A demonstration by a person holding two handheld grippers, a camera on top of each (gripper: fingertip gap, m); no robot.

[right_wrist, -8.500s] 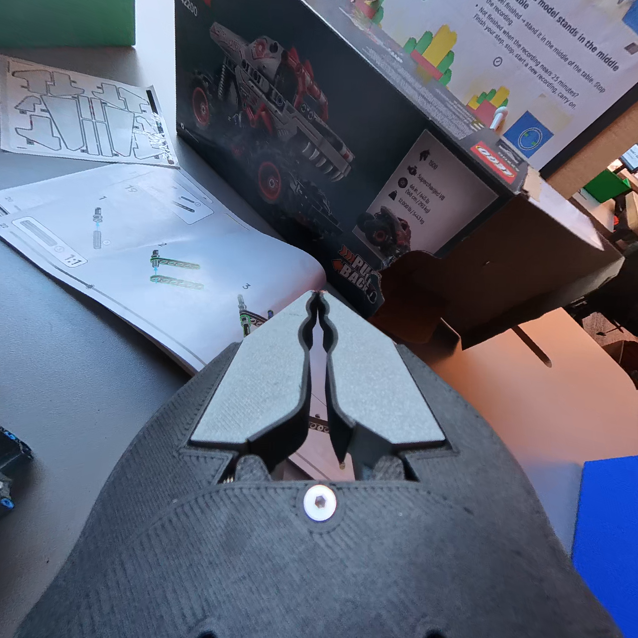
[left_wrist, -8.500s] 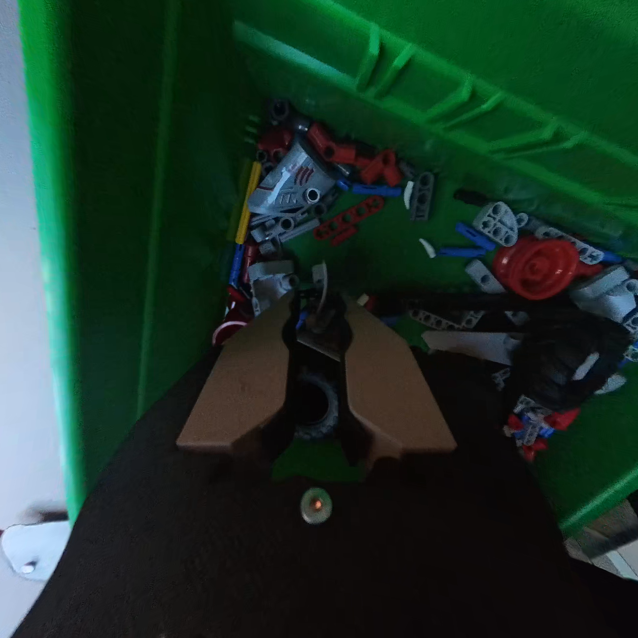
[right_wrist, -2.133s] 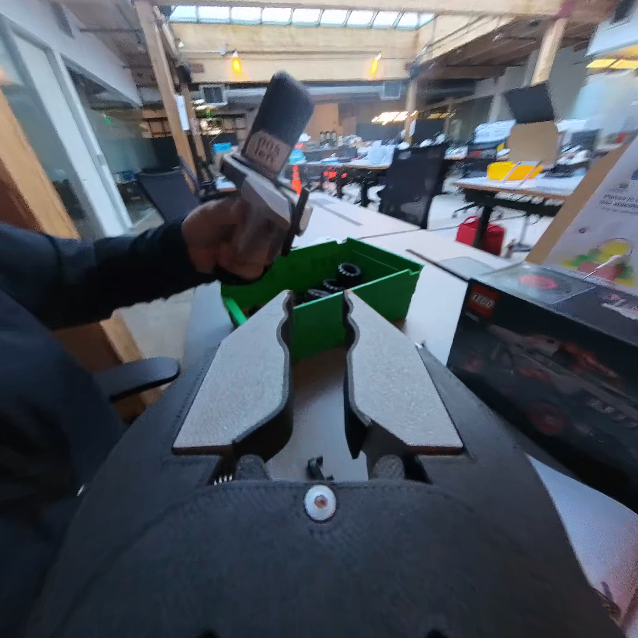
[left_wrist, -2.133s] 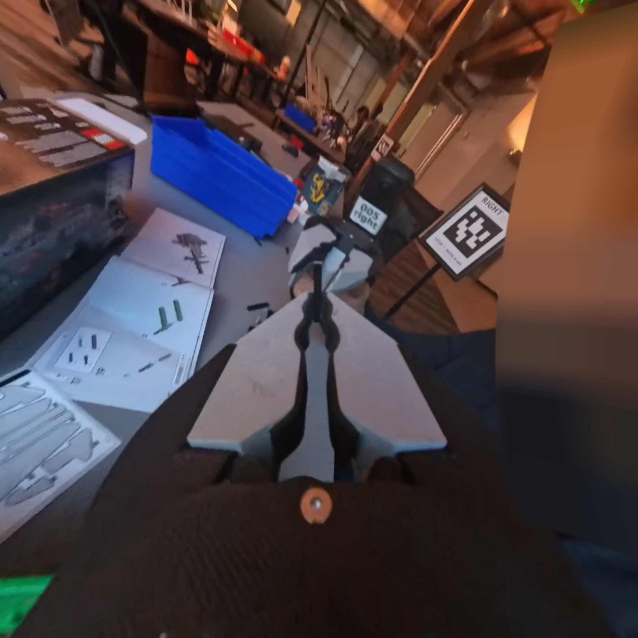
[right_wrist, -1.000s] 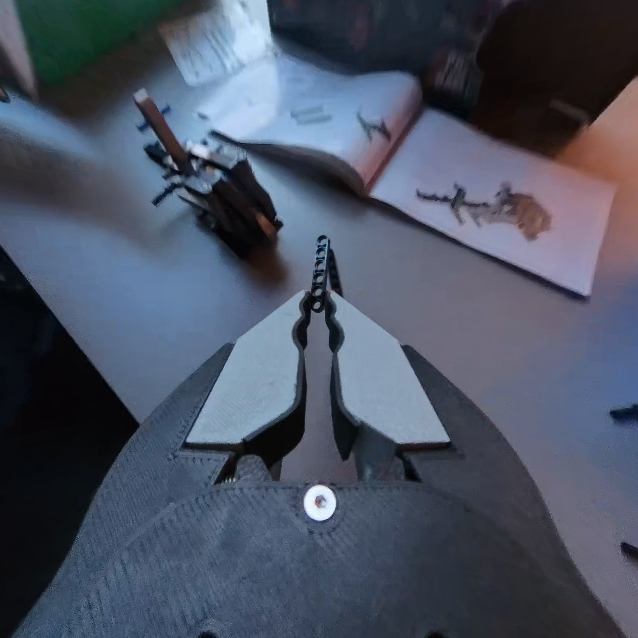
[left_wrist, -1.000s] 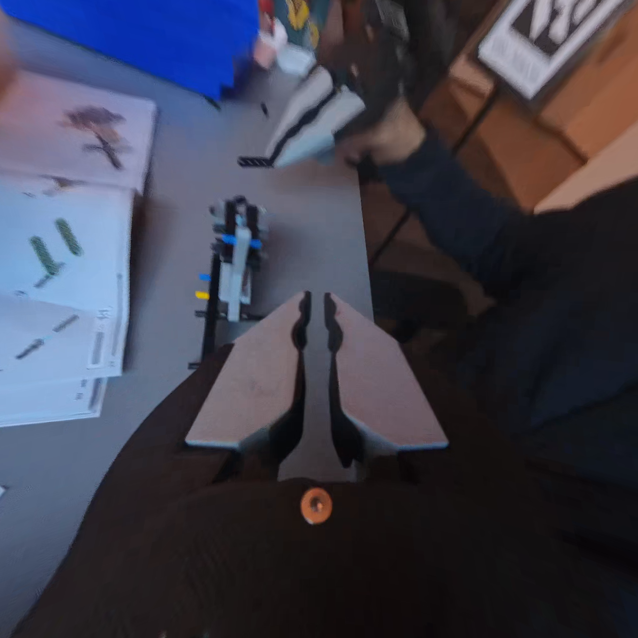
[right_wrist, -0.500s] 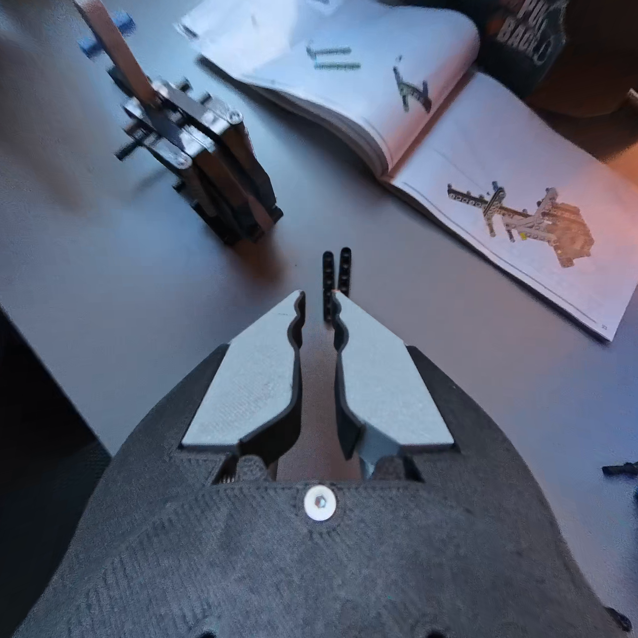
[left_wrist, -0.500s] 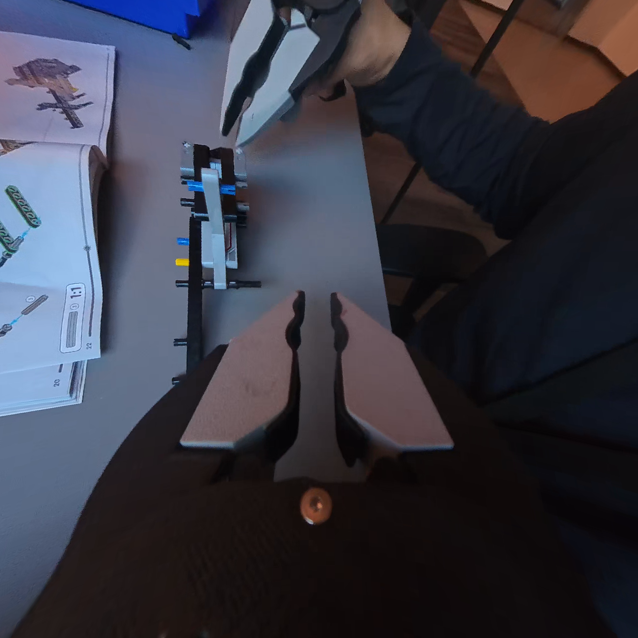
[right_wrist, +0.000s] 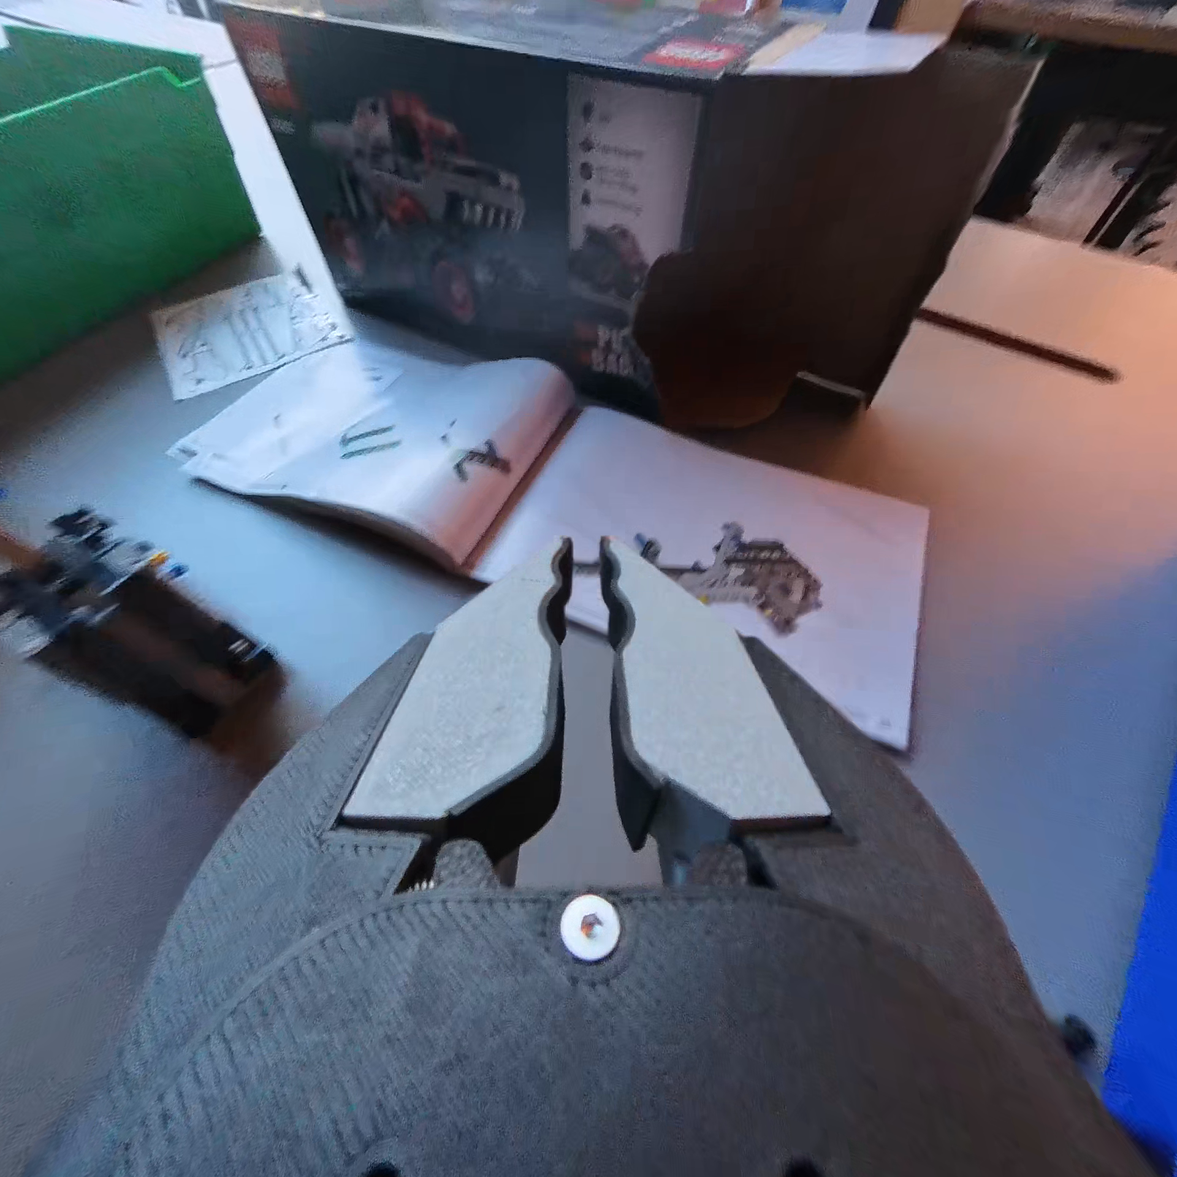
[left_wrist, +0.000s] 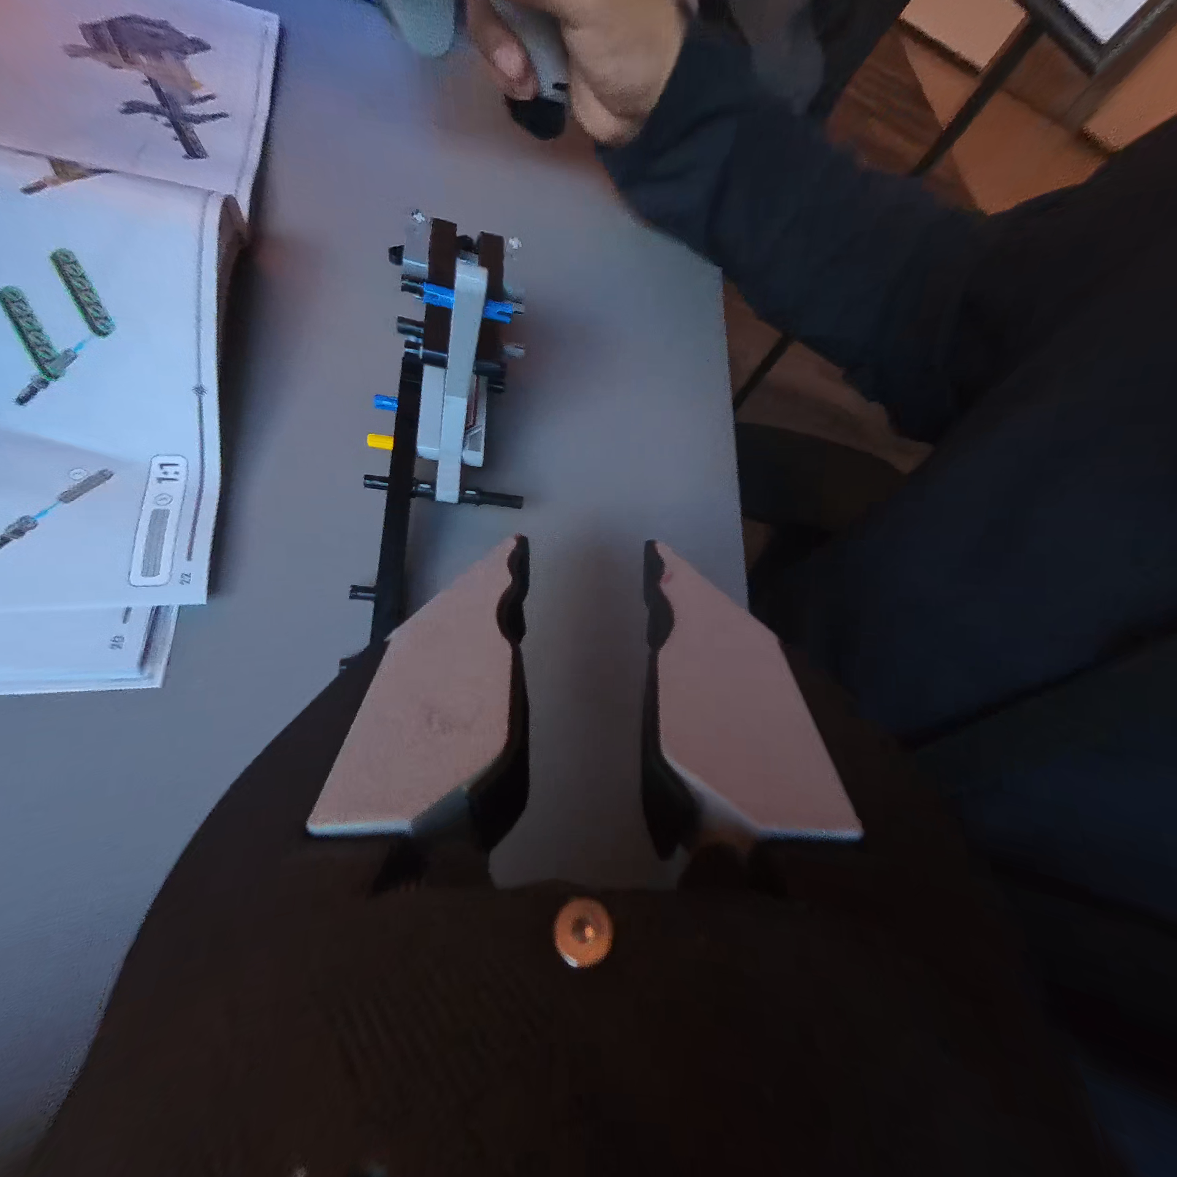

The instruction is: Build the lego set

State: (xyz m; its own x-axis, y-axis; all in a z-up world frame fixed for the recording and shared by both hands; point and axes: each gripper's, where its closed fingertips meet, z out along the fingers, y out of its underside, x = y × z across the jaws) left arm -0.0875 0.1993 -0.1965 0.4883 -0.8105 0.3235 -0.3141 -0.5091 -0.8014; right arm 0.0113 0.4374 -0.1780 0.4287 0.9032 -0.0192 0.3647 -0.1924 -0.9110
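The build is at an early stage, to judge by what lies on the worktop (left_wrist: 637,382). One small sub-assembly (left_wrist: 449,376) stands just ahead of the left gripper (left_wrist: 583,551) and slightly to the left of its fingers — a long black beam with a pale grey piece fixed along it, black cross pins, and blue and yellow pin ends sticking out to the side. It is nothing like the truck pictured on the set box (right_wrist: 573,159), so most of the model seems yet to be assembled.

The left gripper's fingers stand well apart with nothing between them; only bare worktop shows in the gap. The right gripper (right_wrist: 584,551) has its fingers nearly together, a narrow slit between the tips, and they too hold nothing. In its view the sub-assembly lies blurred, far to the left of the fingers, and the open instruction booklet (right_wrist: 732,509) lies just beyond the tips. A green bin (right_wrist: 108,178) stands beyond, to the far left.

Neither gripper carries a piece, so the next part has probably yet to be fetched.
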